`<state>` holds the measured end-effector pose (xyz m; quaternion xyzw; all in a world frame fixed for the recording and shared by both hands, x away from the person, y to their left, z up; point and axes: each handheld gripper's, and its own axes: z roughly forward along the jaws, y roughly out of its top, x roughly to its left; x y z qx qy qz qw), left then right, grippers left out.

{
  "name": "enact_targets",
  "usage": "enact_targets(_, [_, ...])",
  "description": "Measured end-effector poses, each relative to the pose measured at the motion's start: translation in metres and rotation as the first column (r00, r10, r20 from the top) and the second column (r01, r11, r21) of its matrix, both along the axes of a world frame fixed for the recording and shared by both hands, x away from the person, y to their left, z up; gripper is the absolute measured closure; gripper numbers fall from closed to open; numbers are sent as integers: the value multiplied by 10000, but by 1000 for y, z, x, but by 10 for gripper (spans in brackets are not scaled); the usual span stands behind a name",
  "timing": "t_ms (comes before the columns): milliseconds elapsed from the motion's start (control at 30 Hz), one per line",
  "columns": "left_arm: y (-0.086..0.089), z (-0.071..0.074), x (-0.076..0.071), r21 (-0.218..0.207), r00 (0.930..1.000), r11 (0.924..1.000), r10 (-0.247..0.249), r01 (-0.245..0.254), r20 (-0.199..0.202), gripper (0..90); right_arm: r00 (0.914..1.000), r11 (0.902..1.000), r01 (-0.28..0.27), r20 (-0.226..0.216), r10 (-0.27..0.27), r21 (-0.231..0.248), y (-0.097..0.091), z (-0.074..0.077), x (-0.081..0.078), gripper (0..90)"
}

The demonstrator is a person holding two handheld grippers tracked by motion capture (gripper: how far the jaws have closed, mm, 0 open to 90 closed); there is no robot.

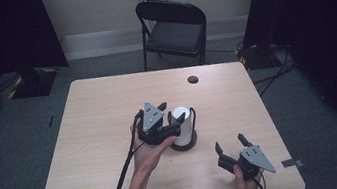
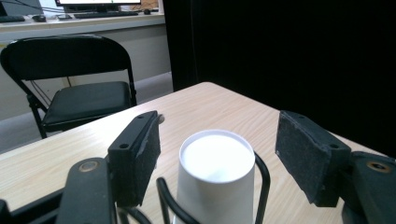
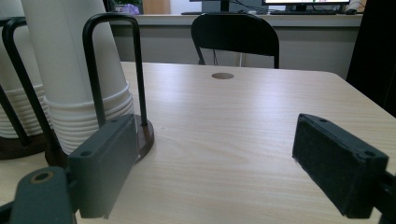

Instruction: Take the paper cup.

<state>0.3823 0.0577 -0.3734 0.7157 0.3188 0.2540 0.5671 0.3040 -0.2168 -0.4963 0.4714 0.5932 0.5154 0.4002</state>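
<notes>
One wooden table (image 1: 111,133) with one cable hole (image 1: 193,79). At centre, one wire cup holder (image 1: 193,116) w/ one stack of white paper cups (image 1: 182,122); cup count can't be told. Two handheld grippers beside holder: left gripper (image 1: 165,112), right gripper (image 1: 230,144). One black folding chair (image 1: 173,30) beyond table.

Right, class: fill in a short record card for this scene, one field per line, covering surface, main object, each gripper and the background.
Surface: light wooden table
Main object: stack of white paper cups, upside down in a black wire holder
Left gripper: open, jaws either side of the stack's top, not touching
Right gripper: open, holding nothing, apart from the holder
Background: black folding chair
</notes>
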Motion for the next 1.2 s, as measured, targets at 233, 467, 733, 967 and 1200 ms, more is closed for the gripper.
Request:
enact_targets(233, [-9,-8,15,-78,9978,9994,-340,336,-566,367,10000,10000,-70,20,70,0,0,0,0,133])
enact_targets(467, [-15,-17,23,307,9971,9993,-169,192,-740,299,9997,9997,-241,-5,241,16,0,0,0,133])
enact_targets(733, [-21,-22,27,439,9964,9988,-183,220,-823,207,9996,9996,-293,-3,293,35,-1,0,0,133])
enact_targets(967, [-24,-27,31,709,9949,9972,-156,227,-994,239,9996,9996,-281,-18,281,82,-1,0,-1,133])
enact_targets(1200, [-29,-30,31,900,9950,9956,-185,274,-985,268,9996,9996,-281,18,280,90,-1,0,-1,132])
